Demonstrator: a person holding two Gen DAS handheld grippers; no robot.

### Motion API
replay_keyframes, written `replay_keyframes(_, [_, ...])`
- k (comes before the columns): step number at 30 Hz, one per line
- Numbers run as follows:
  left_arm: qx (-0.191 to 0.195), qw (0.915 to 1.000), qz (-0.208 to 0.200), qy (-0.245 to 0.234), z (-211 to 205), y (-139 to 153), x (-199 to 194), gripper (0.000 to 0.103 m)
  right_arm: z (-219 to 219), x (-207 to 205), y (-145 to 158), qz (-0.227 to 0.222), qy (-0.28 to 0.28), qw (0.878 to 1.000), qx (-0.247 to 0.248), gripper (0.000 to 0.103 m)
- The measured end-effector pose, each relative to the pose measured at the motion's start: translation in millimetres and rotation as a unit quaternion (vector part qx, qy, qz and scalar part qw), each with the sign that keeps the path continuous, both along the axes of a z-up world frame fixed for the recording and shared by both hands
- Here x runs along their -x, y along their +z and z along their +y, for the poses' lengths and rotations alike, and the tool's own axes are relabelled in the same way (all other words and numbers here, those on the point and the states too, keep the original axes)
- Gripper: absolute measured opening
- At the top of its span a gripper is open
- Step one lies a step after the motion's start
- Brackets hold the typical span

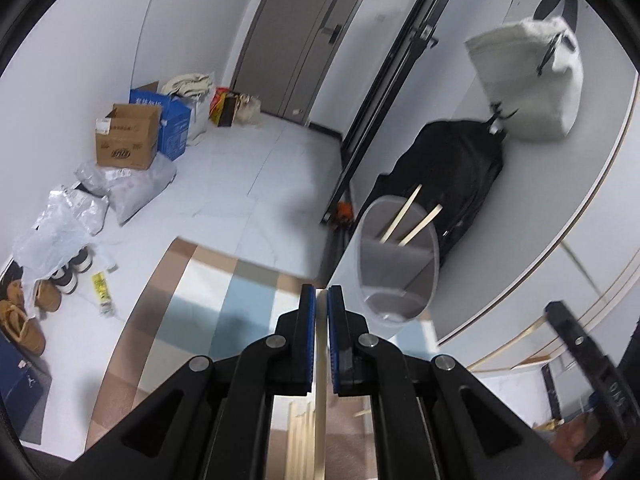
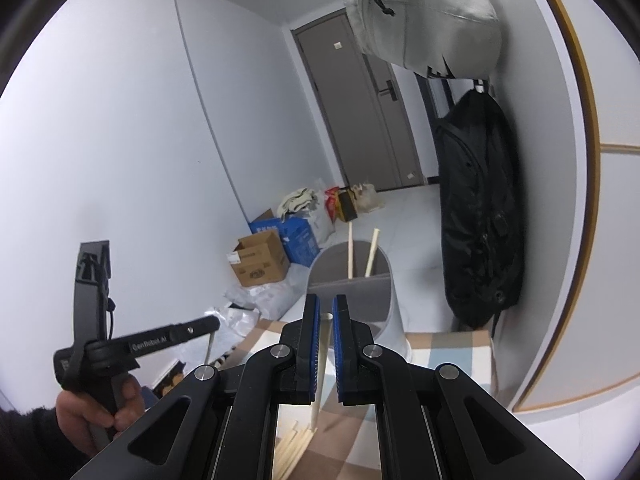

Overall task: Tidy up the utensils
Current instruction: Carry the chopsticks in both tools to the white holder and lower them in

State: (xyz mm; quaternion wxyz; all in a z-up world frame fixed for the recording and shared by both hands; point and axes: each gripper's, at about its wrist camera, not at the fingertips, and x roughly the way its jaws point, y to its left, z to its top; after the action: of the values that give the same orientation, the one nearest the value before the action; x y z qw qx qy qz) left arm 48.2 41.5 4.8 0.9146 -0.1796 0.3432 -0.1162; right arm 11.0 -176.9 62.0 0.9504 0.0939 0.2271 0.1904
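A pale wooden chopstick [image 1: 321,360] is pinched upright between the blue pads of the left hand-held gripper [image 1: 321,300], its jaws narrowed on the stick. The right hand-held gripper [image 2: 325,312] likewise clamps a second chopstick [image 2: 322,364] in a narrow grip, the stick running down toward a loose pile of chopsticks [image 2: 294,446] on the checked cloth [image 2: 448,354] covering the counter. Just ahead of both grippers stands a grey utensil holder [image 2: 358,292], divided inside, with two chopsticks [image 2: 360,254] leaning in its rear compartment. Behind it a black bag [image 2: 480,208] hangs against the wall, and cardboard boxes [image 2: 262,258] sit on the floor beyond.
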Motion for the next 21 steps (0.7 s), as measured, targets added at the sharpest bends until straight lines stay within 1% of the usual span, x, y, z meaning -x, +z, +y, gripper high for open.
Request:
replay_keyframes(4, [0.025, 0.9991, -0.035, -0.001, 0, 24, -3, 0.002, 0, -7, 18, -0.006, 0.006, 1.0, -0.002, 0.006])
replay_keyframes(8, [0.03, 0.996, -0.084, 0.0, -4, 52, -14, 0.002, 2, -17, 43, -0.019, 0.015, 1.0, 0.003, 0.006])
replay_keyframes(11, [0.032, 0.9919, -0.123, 0.003, -7, 75, -25, 0.002, 3, -27, 64, -0.027, 0.018, 0.999, 0.006, 0.006])
replay_keyframes(14, [0.024, 0.9871, -0.159, 0.006, -11, 95, -41, 0.002, 7, -38, 85, -0.036, 0.021, 0.999, 0.017, 0.006])
replay_keyframes(16, [0.018, 0.9842, -0.176, -0.001, -15, 105, -52, 0.002, 9, -48, 99, -0.043, 0.019, 0.999, 0.024, 0.006])
replay_keyframes(18, [0.003, 0.982, -0.189, 0.002, -18, 109, -65, 0.002, 10, -57, 109, -0.045, 0.015, 0.999, 0.028, 0.006])
replay_keyframes(21, [0.005, 0.9794, -0.202, -0.006, -20, 111, -86, 0.002, 11, -74, 120, -0.046, 0.007, 0.998, 0.034, 0.006])
